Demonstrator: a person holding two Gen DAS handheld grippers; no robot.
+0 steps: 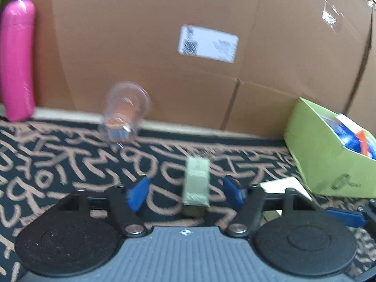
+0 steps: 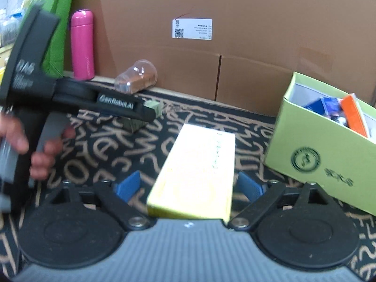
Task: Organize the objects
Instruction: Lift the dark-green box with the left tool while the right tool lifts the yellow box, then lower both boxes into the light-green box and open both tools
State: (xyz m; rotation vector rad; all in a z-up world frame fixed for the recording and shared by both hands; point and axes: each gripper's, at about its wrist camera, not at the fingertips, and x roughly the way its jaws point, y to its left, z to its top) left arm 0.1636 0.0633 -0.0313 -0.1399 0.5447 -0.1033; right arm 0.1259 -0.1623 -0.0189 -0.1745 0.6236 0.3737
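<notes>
The right wrist view shows the right gripper (image 2: 188, 188) with its jaws wide and a yellow box (image 2: 199, 166) lying between them on the patterned mat (image 2: 105, 150); I cannot tell if they squeeze it yet, but it looks lined up for a grab. The left gripper (image 1: 185, 190) also has wide jaws, with a small green block (image 1: 197, 181) sitting between them untouched. Just beside, the open green box (image 2: 312, 150) already holds blue and orange packs, so I think things go there.
</notes>
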